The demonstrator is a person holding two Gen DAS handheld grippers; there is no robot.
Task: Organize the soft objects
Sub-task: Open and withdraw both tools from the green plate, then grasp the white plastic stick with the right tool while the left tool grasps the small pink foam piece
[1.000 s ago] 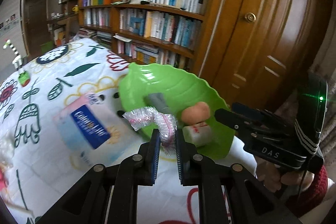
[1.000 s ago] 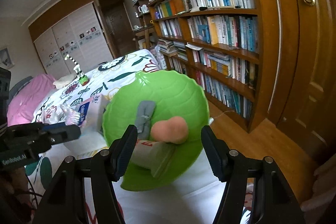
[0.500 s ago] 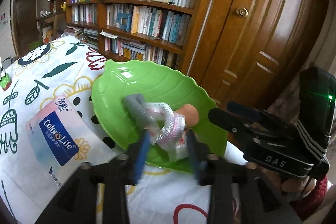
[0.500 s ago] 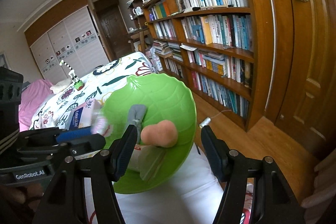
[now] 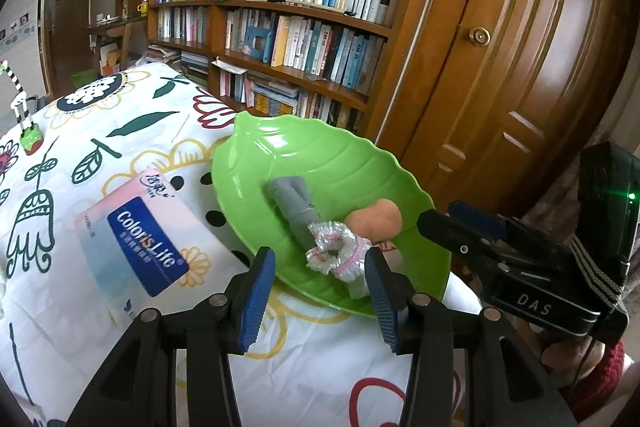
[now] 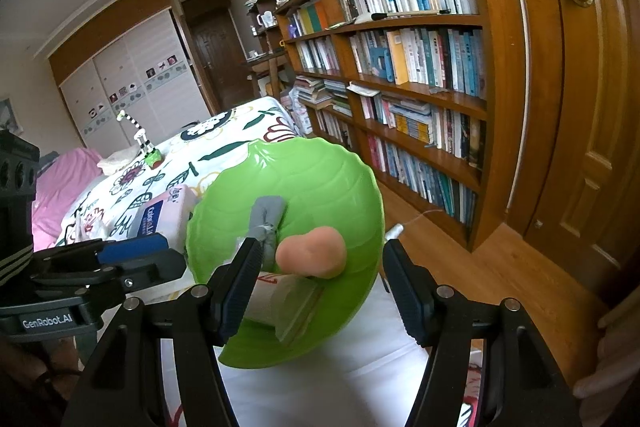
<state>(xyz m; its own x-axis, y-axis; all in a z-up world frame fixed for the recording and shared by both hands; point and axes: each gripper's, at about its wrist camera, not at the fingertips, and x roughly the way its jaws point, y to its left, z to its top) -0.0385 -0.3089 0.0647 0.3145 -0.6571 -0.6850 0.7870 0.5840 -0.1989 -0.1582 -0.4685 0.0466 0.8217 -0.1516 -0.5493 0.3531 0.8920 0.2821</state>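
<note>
A green leaf-shaped plate (image 5: 344, 163) (image 6: 320, 179) sits at the bed's corner. On it lie a grey cloth piece (image 5: 292, 203) (image 6: 266, 215), a peach soft lump (image 5: 376, 223) (image 6: 312, 253), a white packet (image 6: 288, 301) and a pink-and-clear frilly plastic piece (image 5: 336, 257). My left gripper (image 5: 316, 293) is open, its jaws on either side of the frilly piece, just short of it. My right gripper (image 6: 320, 291) is open over the plate's near rim, with the lump between its jaws; it also shows in the left wrist view (image 5: 460, 227).
A ColorisLife tissue pack (image 5: 136, 247) (image 6: 160, 215) lies left of the plate on the patterned bedspread (image 5: 100, 131). A striped toy (image 6: 142, 143) stands farther up the bed. A bookcase (image 5: 304, 39) and a wooden door (image 5: 520, 67) stand close behind, with wooden floor (image 6: 460, 259) beyond the bed's edge.
My left gripper carried the frilly piece over the plate, opened and let it go; it now lies on the plate. The right gripper stayed open near the plate.
</note>
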